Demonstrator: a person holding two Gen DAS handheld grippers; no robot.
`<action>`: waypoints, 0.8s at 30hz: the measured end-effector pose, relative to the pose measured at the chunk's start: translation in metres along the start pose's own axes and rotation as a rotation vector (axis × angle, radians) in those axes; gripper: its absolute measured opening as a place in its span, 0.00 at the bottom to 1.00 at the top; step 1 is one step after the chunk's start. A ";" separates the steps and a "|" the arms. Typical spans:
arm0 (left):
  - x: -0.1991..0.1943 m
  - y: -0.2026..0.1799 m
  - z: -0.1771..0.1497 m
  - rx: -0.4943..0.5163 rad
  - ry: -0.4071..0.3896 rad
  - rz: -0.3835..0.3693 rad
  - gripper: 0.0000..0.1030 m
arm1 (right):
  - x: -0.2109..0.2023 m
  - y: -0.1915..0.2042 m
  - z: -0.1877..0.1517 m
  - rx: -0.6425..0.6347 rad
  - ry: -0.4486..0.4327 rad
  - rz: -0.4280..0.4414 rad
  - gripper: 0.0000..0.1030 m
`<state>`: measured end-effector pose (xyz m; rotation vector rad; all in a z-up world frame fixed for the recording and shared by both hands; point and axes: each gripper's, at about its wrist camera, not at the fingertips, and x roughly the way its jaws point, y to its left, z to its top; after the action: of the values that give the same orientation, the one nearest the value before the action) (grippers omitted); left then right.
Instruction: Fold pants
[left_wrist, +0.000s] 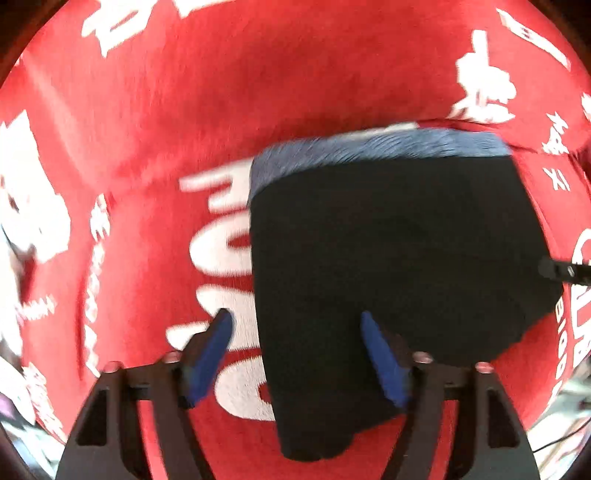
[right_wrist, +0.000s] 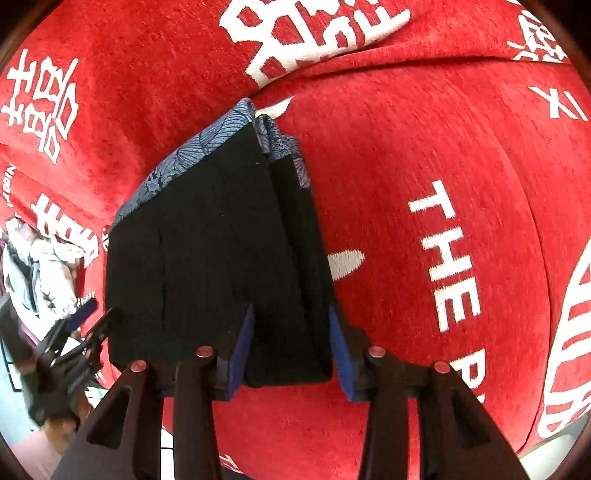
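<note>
So the pants (right_wrist: 207, 243) are looking already doubled up into a compact black packet with a blue patterned waistband (left_wrist: 369, 147) at the far end, lying on the red blanket (right_wrist: 424, 166) with the white lettering.

The right gripper (right_wrist: 291, 321) is sitting with its blue pads apart, straddling the near corner of the packet, one pad over the black cloth and the other just off its right edge. I'm not seeing it pinching anything; the fabric between the pads isn't gathered. The left gripper (left_wrist: 295, 321) is also spread wide, left pad hanging over the blanket, right pad over the near-left part of the pants. That view is blurry, so I can't tell if it's touching cloth or just hovering.

Handling-wise, I'm guessing this stuff is light, soft and floppy, some thin knit or woven fabric, stacked in a few layers now. It's going to sag the second you lift one corner, and the layers will probably slide over each other. If another fold is wanted, I'd be taking hold at the near hem edge, one gripper per corner, biting through all the layers at once. The waistband looks the thickest, firmest part, so it's making a decent anchor at the far end. The plush blanket is probably giving some grip underneath, which helps.
</note>
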<state>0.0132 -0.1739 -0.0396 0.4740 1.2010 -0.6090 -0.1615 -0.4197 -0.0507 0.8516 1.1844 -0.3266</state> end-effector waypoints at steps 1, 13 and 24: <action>0.000 0.009 -0.002 -0.023 0.001 -0.015 0.81 | 0.001 0.002 -0.001 -0.004 0.003 -0.005 0.44; 0.002 0.048 0.006 -0.189 0.070 -0.115 0.89 | 0.007 0.000 -0.012 0.036 0.016 -0.070 0.66; 0.037 0.070 0.046 -0.251 0.105 -0.065 0.89 | 0.001 0.004 -0.007 0.024 0.016 -0.073 0.66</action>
<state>0.1008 -0.1578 -0.0593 0.2575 1.3770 -0.4849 -0.1631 -0.4115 -0.0507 0.8341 1.2304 -0.3954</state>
